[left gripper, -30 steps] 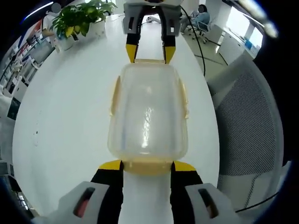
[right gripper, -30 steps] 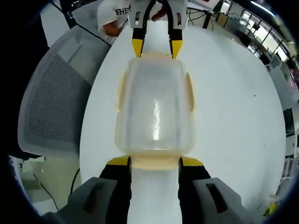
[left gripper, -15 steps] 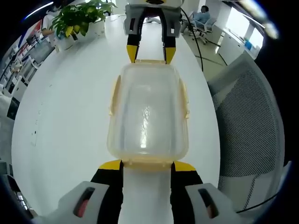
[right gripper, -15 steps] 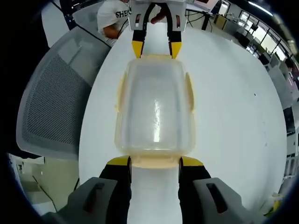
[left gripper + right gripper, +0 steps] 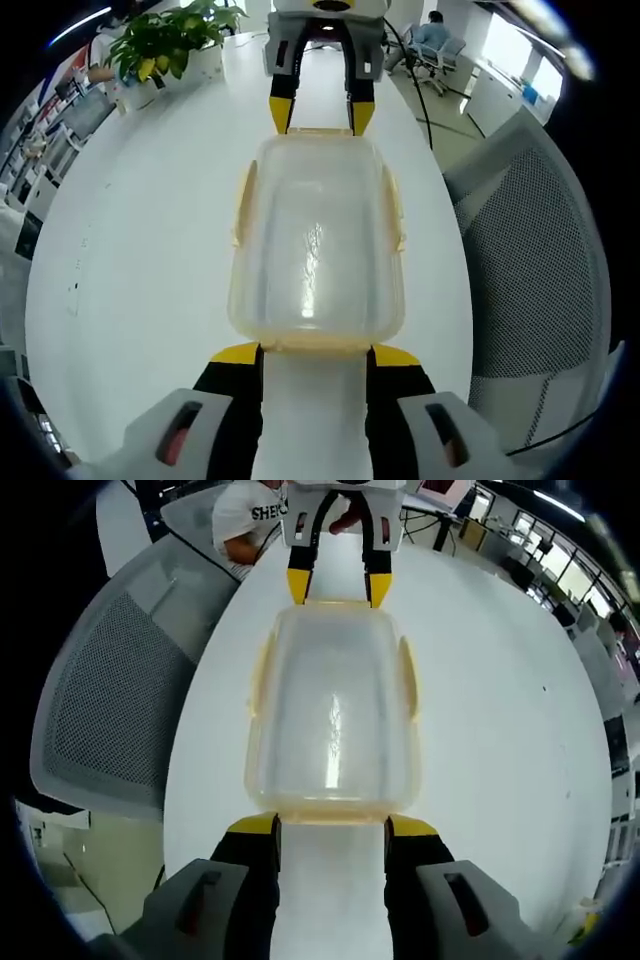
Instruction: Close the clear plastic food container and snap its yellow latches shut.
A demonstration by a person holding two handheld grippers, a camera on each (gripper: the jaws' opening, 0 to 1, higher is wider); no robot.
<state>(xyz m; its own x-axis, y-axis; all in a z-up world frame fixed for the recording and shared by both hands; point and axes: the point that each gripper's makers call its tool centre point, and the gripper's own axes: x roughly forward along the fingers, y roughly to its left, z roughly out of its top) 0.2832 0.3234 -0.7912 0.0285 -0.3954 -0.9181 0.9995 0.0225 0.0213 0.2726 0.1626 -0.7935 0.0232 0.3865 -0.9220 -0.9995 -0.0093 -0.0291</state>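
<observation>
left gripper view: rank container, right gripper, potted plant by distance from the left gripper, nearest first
1. Container: on the white table, its near end right at the left gripper tips.
2. Right gripper: at the container's far end, facing back.
3. Potted plant: far end of the table, off to the upper left of the view.

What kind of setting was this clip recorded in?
Most likely an open-plan office. A clear plastic food container sits on a long white table beside a grey mesh office chair, a potted plant stands at the table's far end, and a person sits on a desk chair in the background.
</observation>
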